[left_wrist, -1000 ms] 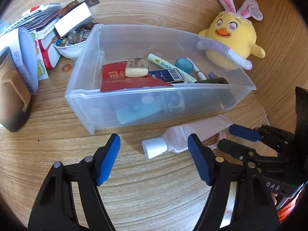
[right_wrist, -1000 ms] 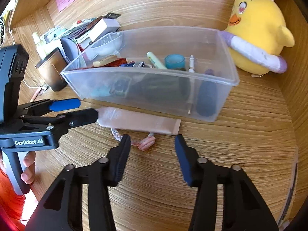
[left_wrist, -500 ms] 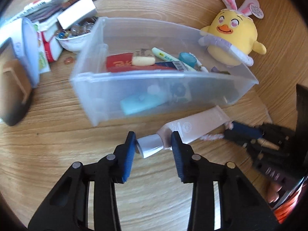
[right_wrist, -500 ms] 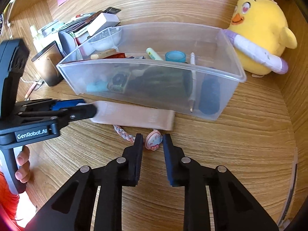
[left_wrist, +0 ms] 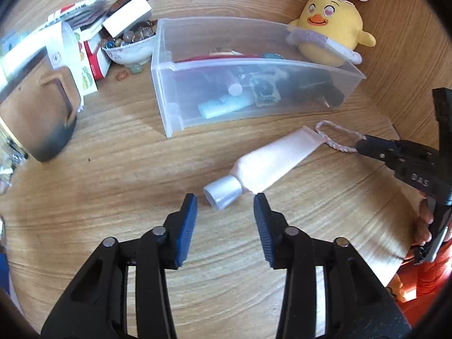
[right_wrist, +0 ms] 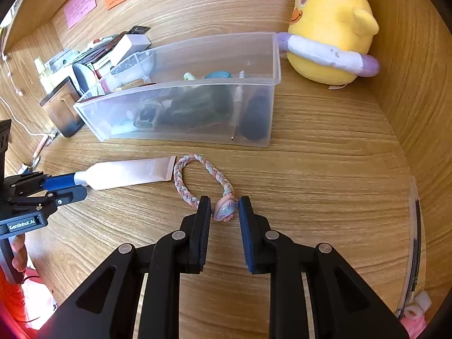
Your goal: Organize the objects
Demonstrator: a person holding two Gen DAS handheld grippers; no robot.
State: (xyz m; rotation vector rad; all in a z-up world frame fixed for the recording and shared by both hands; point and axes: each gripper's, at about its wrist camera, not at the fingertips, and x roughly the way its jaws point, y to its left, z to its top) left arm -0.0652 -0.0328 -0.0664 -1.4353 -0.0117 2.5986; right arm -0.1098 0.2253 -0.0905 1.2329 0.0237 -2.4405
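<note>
Both grippers stood open, the left gripper point(left_wrist: 225, 204) around the cap of the cream tube point(left_wrist: 271, 161), the right gripper point(right_wrist: 225, 207) flanking the braided bracelet point(right_wrist: 197, 180), both items lying on the desk point(right_wrist: 325, 175) beside the part-filled clear bin point(right_wrist: 197, 96), unstowed.

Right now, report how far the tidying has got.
Done: clear bin holds several items. In hand: left gripper, jaws open at the tube cap; right gripper, jaws flanking the bracelet charm. Left: tube and bracelet lie on the desk, outside the bin.
</note>
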